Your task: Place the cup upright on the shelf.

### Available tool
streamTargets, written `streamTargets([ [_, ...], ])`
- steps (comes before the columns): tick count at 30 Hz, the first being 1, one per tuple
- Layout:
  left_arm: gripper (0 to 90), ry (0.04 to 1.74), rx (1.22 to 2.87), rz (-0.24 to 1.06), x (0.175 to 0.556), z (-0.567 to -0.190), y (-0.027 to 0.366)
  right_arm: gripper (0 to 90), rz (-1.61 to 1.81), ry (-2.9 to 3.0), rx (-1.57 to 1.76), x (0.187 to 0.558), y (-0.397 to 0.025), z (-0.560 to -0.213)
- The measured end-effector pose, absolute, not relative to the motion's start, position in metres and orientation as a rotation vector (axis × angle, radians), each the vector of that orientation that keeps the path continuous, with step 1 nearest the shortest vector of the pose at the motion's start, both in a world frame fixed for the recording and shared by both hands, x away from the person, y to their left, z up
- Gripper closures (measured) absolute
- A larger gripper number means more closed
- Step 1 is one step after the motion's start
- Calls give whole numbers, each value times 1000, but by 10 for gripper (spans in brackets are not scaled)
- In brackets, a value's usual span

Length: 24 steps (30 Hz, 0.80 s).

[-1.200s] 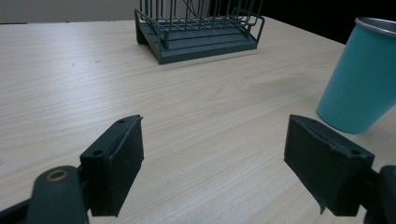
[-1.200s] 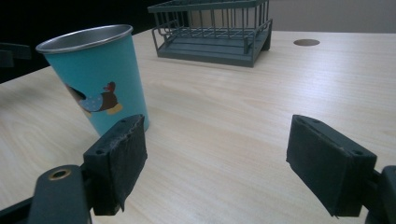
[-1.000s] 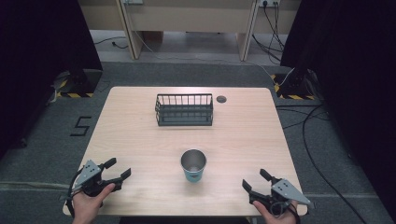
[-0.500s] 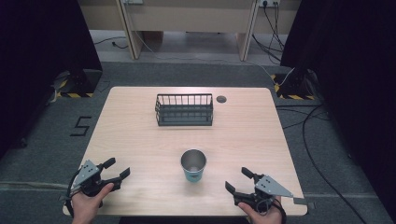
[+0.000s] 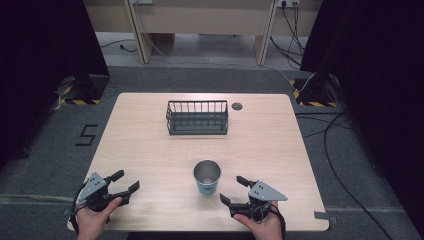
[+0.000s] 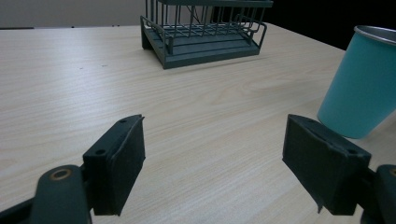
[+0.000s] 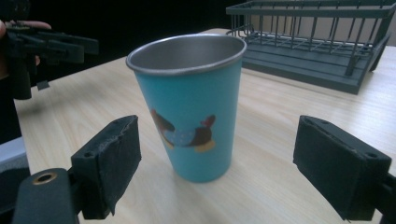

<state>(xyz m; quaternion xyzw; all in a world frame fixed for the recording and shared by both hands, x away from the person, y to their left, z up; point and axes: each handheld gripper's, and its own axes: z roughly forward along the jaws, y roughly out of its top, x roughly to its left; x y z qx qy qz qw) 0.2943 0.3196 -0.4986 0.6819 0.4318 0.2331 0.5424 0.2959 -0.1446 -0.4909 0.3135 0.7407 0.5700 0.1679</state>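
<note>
Teal steel cup point(image 5: 207, 177) stands upright on the wooden counter point(image 5: 150, 150), just ahead of the right tool point(image 5: 236, 191), whose jaws gape wide, untouching; left tool point(image 5: 126, 181) rests well apart, jaws also wide, empty.

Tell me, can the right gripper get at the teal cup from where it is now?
Probably yes. The right gripper has its jaws open wide, lined up on the upright teal cup, with bare table between them and nothing in the way.
</note>
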Motion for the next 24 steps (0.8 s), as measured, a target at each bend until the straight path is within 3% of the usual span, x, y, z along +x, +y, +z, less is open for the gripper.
streamTargets([
  [14,212,1014,1624,538,297,-499,316,238,1618,2140,858,309,-121,-495],
  [24,211,1017,1621,536,297,-499,317,158,1629,2150,842,319,-105,-498],
])
